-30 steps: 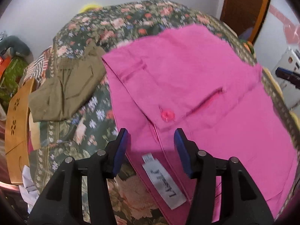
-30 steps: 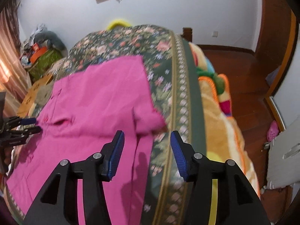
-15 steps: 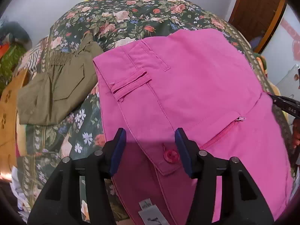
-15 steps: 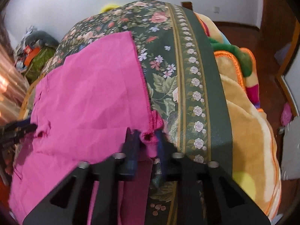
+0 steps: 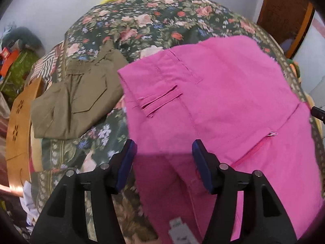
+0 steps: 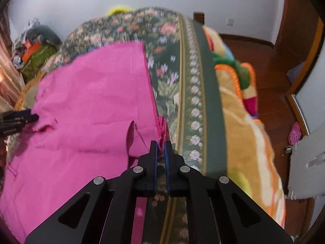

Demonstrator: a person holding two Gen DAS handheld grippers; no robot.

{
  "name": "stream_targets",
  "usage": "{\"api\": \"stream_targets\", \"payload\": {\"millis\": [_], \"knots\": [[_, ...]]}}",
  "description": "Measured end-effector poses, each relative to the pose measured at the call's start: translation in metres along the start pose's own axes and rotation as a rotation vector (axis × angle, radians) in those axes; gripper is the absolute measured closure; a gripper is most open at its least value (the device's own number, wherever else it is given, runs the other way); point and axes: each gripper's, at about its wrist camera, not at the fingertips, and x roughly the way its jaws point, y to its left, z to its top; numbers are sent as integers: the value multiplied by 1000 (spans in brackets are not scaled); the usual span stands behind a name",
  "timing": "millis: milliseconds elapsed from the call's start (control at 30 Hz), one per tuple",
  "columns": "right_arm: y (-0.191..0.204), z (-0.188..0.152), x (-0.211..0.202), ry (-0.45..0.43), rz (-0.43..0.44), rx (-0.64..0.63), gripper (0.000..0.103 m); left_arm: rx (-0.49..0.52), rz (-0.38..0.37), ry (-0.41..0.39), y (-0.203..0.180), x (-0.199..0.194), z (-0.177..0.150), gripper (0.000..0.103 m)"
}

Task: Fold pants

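1. On the bed, over the floral bedspread [image 5: 154,20], lie the pink pants [image 5: 223,105], spread flat with the upper layer folded over the lower one.
2. Left of the pink pants on the same bedspread lies a folded olive garment [image 5: 75,103], close beside them with a strip of floral cloth showing between the two.
3. The left claw [image 5: 163,158] hangs over the near left edge of the pink pants with its blue-padded fingers spread wide, holding nothing; the pink cloth shows in the gap between them.
4. On the pink pants near this claw are a welt pocket [image 5: 160,101], a zipper [image 5: 256,148] on the right side, and a white label [image 5: 181,231] at the near edge.
5. The right claw [image 6: 160,148] is closed narrow on the frayed corner of the pink pants [image 6: 91,101], at their right edge beside the patterned border of the bedspread [image 6: 195,105].
6. Just left of that pinched corner, the pink cloth rises in a small raised fold.
7. Right of the pink pants, past the bedspread border, an orange and yellow blanket [image 6: 243,134] drapes down the side of the bed toward the wooden floor [image 6: 270,77].
8. At the far left edge of the pink pants, in the right wrist view, the tips of the left claw [image 6: 30,116] are seen.
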Motion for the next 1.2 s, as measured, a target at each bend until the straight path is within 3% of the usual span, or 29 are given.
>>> {"api": "stream_targets", "payload": {"millis": [67, 200, 433, 500, 600, 867, 1033, 1200], "knots": [[4, 4, -15, -36, 25, -8, 94, -18, -12, -20, 4, -13, -2, 43], [20, 10, -22, -58, 72, -50, 73, -10, -41, -52, 0, -31, -10, 43], [36, 9, 24, 13, 99, -41, 73, 27, -55, 0, -14, -14, -25, 43], [34, 4, 33, 23, 116, -12, 78, 22, -56, 9, -14, -5, -28, 42], [33, -1, 30, 0, 123, -14, 98, 24, -48, -10, -15, -5, -31, 42], [40, 0, 13, -99, 8, -147, 101, 41, -25, -20, -17, -5, -32, 39], [36, -5, 37, -44, -39, -173, 102, 68, 16, -32, -20, -3, -34, 38], [37, 4, 35, 6, -49, -181, 101, 53, -14, -33, -19, -6, -36, 38]]}}
